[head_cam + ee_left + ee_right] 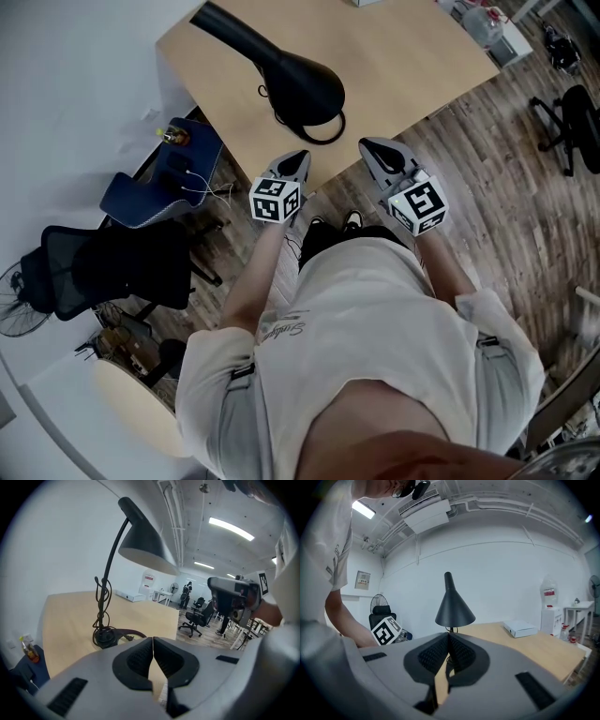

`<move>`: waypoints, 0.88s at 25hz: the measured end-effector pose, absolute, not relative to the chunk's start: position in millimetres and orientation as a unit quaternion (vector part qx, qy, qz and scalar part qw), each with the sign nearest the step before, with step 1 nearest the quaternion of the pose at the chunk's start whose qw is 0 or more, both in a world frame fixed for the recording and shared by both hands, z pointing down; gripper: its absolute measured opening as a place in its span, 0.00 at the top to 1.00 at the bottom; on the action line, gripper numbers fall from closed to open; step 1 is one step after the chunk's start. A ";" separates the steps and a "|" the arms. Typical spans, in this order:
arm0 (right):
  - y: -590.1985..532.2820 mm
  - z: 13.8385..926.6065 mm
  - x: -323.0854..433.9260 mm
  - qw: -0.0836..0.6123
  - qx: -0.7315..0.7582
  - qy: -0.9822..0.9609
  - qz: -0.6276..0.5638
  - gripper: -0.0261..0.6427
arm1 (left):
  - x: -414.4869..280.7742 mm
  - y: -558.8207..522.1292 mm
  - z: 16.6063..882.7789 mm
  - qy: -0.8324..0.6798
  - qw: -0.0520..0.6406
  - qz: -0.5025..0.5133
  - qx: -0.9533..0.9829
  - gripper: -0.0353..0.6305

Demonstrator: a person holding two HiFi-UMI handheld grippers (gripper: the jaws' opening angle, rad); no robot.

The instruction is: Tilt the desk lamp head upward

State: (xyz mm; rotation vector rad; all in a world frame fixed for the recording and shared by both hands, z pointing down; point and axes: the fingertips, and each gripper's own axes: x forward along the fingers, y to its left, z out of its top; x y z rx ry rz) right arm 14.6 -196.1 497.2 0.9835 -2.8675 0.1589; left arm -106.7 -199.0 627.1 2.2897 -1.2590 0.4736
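I held my left gripper (296, 161) and my right gripper (372, 147) side by side just short of the desk lamp (302, 82), 1 on each flank of it, at the near edge of the desk (412, 56). Both sets of jaws were pressed together with nothing between them. I judged this a ready pose: neither gripper touched the lamp, and each would have to open before it could take hold.

Just beyond my tips stood the lamp's round base (105, 636), close to the desk edge, with the cord (101, 597) looped around the lower stem and trailing off beside the base. That winding probably kept slack out of the way, though it could snag if the stem were pulled.

Above the base the thin stem curved up and over, so the dark cone head (143, 541) hung with its open mouth facing down toward the desktop and toward me. The upward tilt had not begun. I reckoned 1 gripper should steady the base while the other lifted the head's rim.

Farther behind the lamp, a flat white box (520, 629) lay on the desk, well apart from it.
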 end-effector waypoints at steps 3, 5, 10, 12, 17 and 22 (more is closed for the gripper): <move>-198.6 500.6 14.8 0.067 0.323 -0.943 0.045 0.97 | -110.0 -213.7 651.6 -0.459 0.248 0.198 0.830 0.92; -201.1 505.8 15.5 0.079 0.323 -0.942 0.043 0.97 | -112.5 -223.4 668.1 -0.458 0.249 0.214 0.826 0.92; -208.8 513.1 13.1 0.090 0.325 -0.940 0.051 0.97 | -117.0 -241.6 708.3 -0.453 0.260 0.253 0.814 0.92; -214.2 513.7 8.5 0.093 0.325 -0.940 0.053 0.97 | -118.8 -249.0 720.4 -0.454 0.255 0.275 0.808 0.92; -223.7 514.8 -4.4 0.099 0.320 -0.941 0.057 0.97 | -119.3 -256.8 736.0 -0.436 0.216 0.344 0.803 0.92; -234.5 515.9 -4.9 0.104 0.321 -0.940 0.057 0.97 | -121.0 -264.2 749.1 -0.433 0.244 0.351 0.794 0.92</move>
